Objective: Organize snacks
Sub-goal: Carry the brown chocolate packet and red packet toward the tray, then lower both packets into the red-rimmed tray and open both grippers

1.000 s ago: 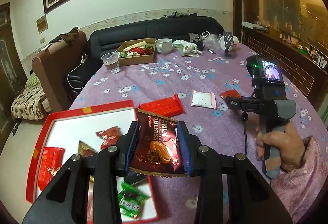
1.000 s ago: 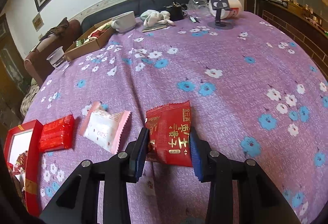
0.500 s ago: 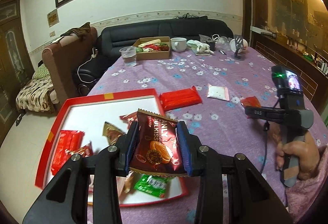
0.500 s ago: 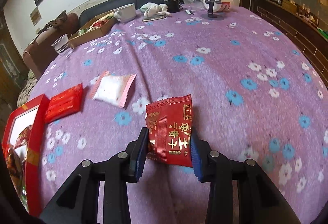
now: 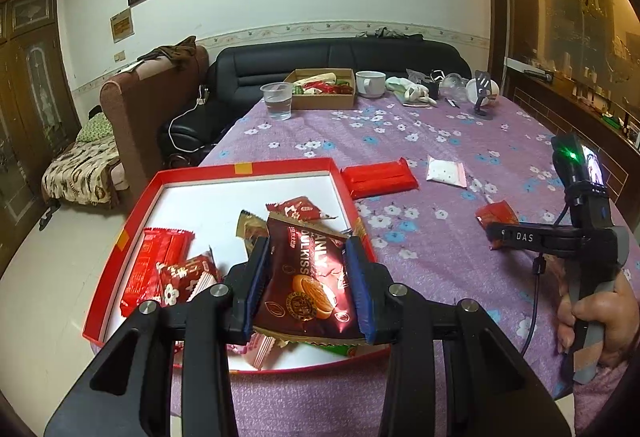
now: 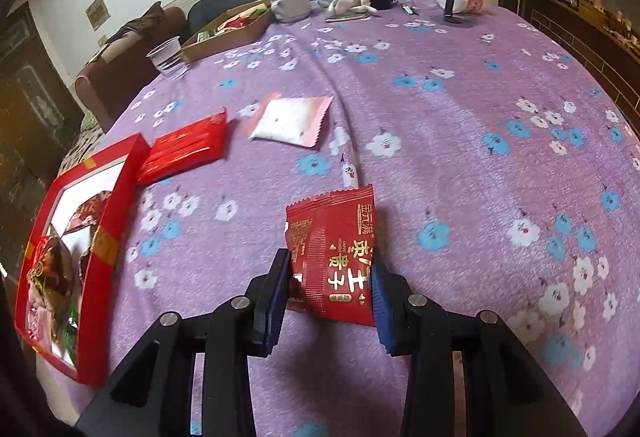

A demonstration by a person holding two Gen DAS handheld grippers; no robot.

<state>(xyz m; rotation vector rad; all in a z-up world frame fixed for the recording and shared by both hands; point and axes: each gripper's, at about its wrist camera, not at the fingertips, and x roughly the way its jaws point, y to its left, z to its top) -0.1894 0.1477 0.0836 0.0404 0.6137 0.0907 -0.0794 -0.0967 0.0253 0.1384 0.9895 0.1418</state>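
**Inspector:** Report the pose of both hands.

**Operator:** I have the left gripper [image 5: 309, 287] raised over the near end of the red tray [image 5: 248, 169], fingers pointing forward. The right gripper [image 6: 331, 279] sits low over the purple flowered tablecloth [image 6: 460, 117], well to the right of that tray. In the left view my right hand [image 5: 600, 321] wraps the grip handle, with a pink sleeve at the wrist.

**Inspector:** What is obscured?

**Operator:** The left fingers hide the tray's near contents — I only catch the edges of a pink wrapper and a green one beneath them. In the right view the tray is cut by the frame edge and its packets are too warped to name. I cannot make out what is in the cardboard box [image 5: 323, 93] at the far end.

**Inspector:** Gripper condition?

**Operator:** Left jaws are clamped on a dark maroon biscuit packet [image 5: 308, 277], held upright above the tray's packets. Right jaws are pinched on the lower part of a red packet [image 6: 334, 249] with gold characters; its top sticks out ahead, clear of the cloth.

**Inspector:** Loose items?

**Operator:** A flat red bar pack [image 6: 185, 146] lies just beside the tray's far right corner; a white-and-pink sachet [image 6: 292, 120] lies near it on the cloth.
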